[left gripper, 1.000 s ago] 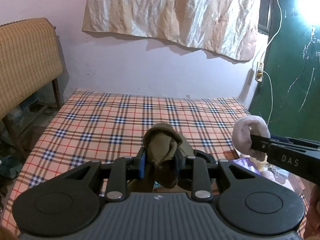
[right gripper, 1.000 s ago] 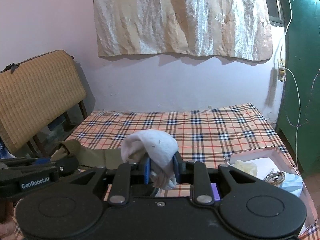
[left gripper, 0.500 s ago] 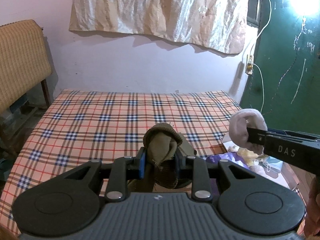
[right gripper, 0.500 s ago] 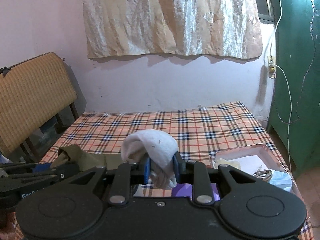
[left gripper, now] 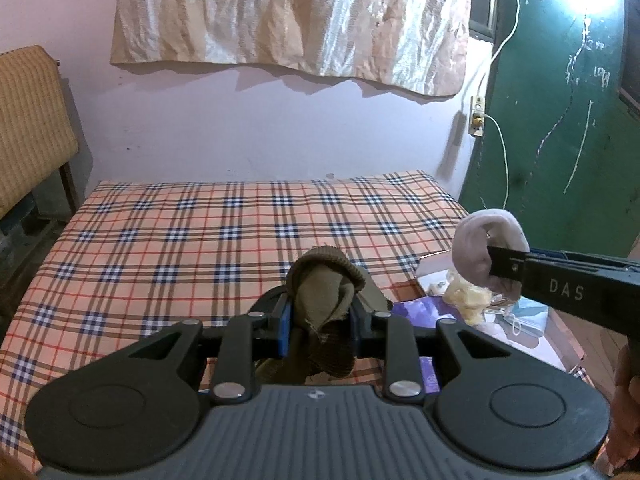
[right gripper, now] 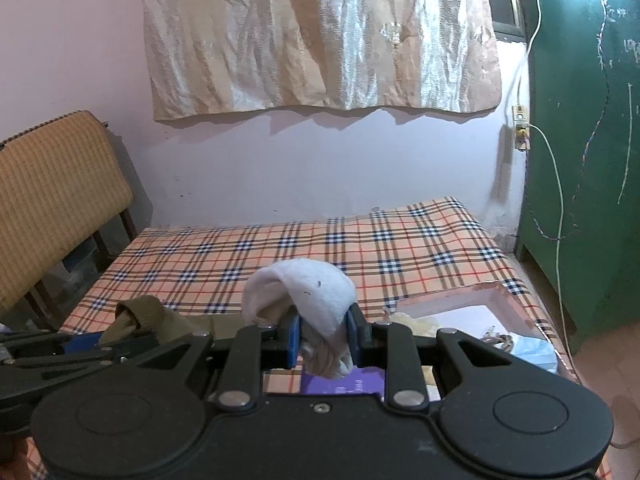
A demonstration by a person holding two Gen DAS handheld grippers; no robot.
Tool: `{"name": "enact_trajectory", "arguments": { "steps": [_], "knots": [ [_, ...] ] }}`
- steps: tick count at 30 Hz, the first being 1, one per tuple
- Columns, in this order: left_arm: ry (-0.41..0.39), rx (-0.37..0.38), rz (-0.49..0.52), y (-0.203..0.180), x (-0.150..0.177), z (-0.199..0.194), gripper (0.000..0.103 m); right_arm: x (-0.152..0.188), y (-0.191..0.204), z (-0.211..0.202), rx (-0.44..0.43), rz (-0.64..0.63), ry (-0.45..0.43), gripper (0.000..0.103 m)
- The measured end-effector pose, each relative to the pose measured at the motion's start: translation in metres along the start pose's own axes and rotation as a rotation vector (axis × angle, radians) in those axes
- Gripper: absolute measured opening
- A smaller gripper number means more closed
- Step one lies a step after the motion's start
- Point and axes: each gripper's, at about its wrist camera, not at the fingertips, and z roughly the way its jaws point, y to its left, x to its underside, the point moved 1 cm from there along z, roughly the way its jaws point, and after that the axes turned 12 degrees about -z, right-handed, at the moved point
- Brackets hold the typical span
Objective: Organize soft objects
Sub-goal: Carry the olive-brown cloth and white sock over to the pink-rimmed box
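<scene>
You have both tongs clamped on socks above the bed (left gripper: 192,240), the left tongs (left gripper: 320,320) pinching the olive sock (left gripper: 322,292) and the right tongs (right gripper: 323,334) the white sock (right gripper: 308,292), probably carrying them to the tray (right gripper: 496,294) beside the bed's near corner.

Home bedroom: plaid-sheeted bed (left gripper: 224,240)
</scene>
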Motion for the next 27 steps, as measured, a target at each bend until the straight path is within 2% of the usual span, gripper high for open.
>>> {"name": "enact_trajectory", "arguments": {
  "steps": [14,27],
  "knots": [
    [0.031,0.058,0.033,-0.035,0.006,0.015,0.029,0.006,-0.039,-0.005,0.044,0.026,0.01,0.029],
    [0.087,0.159,0.087,-0.079,0.019,0.039,0.029,0.021,-0.096,-0.006,0.114,0.069,0.05,0.03]
  ]
}}
